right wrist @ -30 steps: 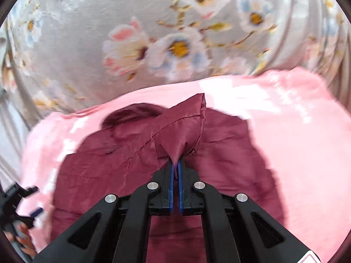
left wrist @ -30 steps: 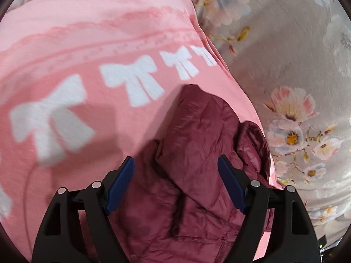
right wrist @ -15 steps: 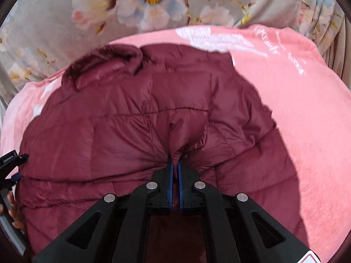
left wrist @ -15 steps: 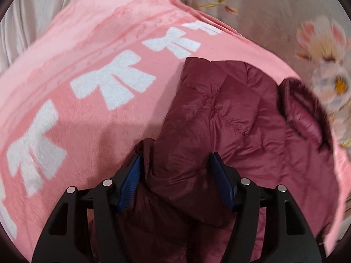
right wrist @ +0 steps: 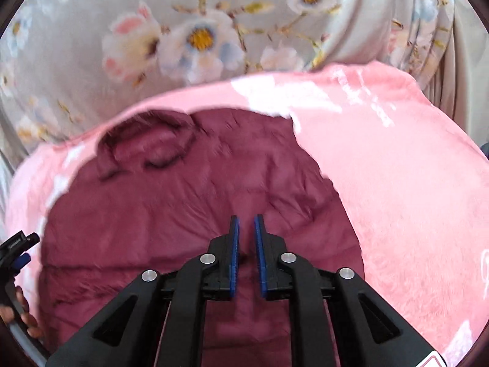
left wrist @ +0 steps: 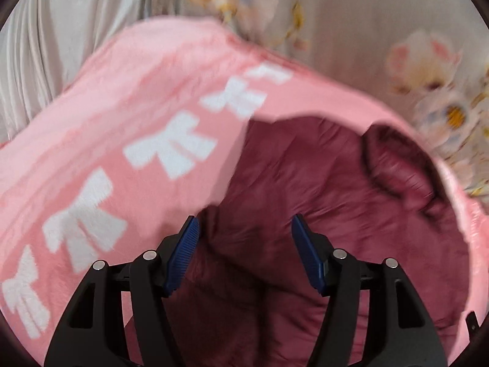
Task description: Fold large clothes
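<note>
The maroon jacket point(right wrist: 189, 214) lay flat on the pink blanket point(right wrist: 397, 168), collar away from both grippers. The right gripper point(right wrist: 246, 238) sat directly over its middle, its jaws just parting, nothing pinched. The left gripper point(left wrist: 244, 244), half spread after narrowing, straddled a sleeve fold without pressing it.

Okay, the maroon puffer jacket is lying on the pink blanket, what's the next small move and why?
Probably lift the right claw clear. Its jaws have just been opening and nothing is pinched between them, so the maroon jacket lies released on the pink blanket. The left claw straddles a jacket fold, ready to grip.
</note>
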